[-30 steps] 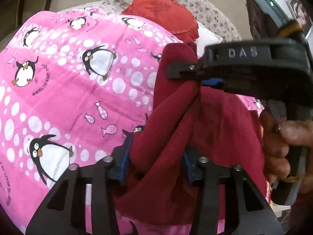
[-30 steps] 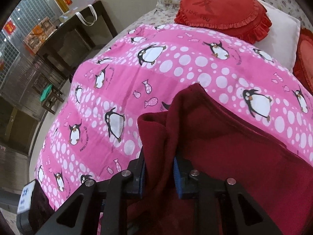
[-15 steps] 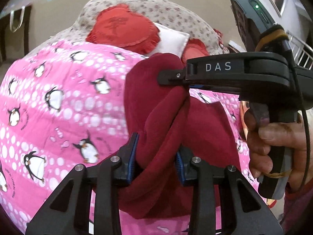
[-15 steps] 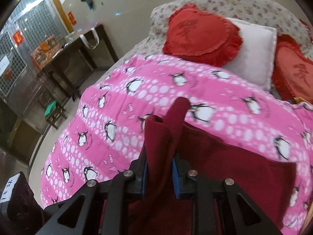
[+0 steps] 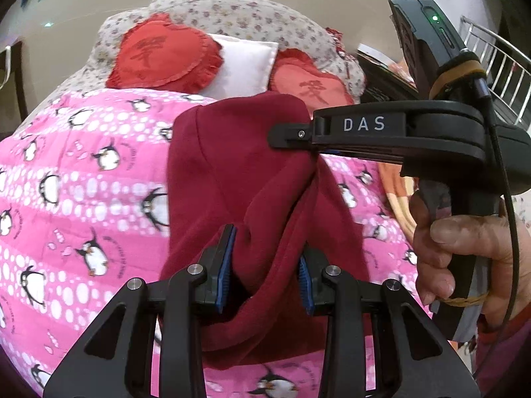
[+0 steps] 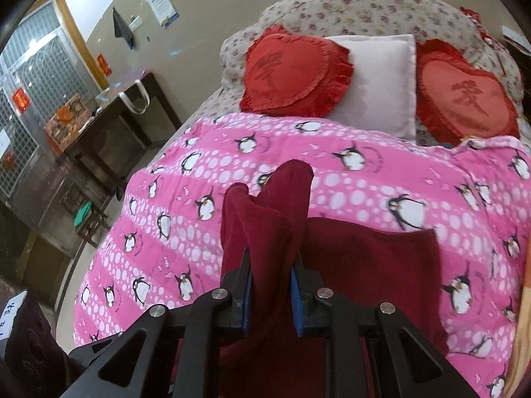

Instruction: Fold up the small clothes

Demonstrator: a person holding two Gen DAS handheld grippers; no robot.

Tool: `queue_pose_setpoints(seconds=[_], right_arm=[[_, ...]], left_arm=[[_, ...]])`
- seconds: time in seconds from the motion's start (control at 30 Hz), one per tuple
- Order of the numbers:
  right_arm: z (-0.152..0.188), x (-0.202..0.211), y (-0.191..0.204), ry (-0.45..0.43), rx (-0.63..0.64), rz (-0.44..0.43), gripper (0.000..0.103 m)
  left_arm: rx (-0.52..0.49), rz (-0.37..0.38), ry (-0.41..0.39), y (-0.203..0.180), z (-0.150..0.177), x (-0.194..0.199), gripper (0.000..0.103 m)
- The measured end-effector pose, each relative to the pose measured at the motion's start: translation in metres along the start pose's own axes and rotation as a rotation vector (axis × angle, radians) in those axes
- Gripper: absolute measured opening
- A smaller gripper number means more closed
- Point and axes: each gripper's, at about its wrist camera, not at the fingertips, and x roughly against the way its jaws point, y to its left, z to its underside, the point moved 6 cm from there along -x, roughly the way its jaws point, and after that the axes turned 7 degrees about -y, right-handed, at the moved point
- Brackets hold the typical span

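A dark red fleece garment (image 5: 232, 165) hangs bunched above the pink penguin blanket (image 5: 83, 199). My left gripper (image 5: 265, 262) is shut on a thick fold of it, blue pads pressing both sides. Just beyond and higher, my right gripper (image 5: 292, 136) pinches the garment's upper edge, with a hand (image 5: 464, 248) on its handle. In the right wrist view my right gripper (image 6: 270, 275) is shut on a narrow upright fold of the garment (image 6: 265, 205). The rest of the cloth (image 6: 371, 258) lies flat on the blanket (image 6: 365, 179) to the right.
Two red heart cushions (image 6: 292, 69) (image 6: 464, 96) and a white pillow (image 6: 381, 83) lean on a floral bolster (image 6: 365, 6) at the bed's head. A dark desk (image 6: 109, 122) stands left of the bed. A railing (image 5: 497, 59) is at the far right.
Both grippers have risen with the garment, so the blanket looks farther below and the cushions have come into view. The held folds have been drawn tighter and taller.
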Motion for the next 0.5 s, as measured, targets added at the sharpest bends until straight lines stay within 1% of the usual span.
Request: queue_pose_setpoints(seconds=[0.2,0.33,0.43,0.5], right_arm=[[0.012,0.016,-0.043,-0.012,-0.042,0.035,0.015],[0.026,0.017,-0.075,-0.003,-0.08,0.061,0.015],[0.036,0.016,-0.095,0.003,-0.114,0.072,0.015],[0.042,0.014,-0.106,0.007,-0.121,0.087,0.015]], left_arm=[[-0.048,0.037,0.039,-0.04,0.01,-0.021,0.031],[-0.058,0.054,0.088,-0.056,0.022,-0.042,0.031],[-0.073,0.058,0.105,-0.065,0.028,-0.05,0.031],[-0.069,0.083,0.126,-0.072,0.033,-0.056,0.031]])
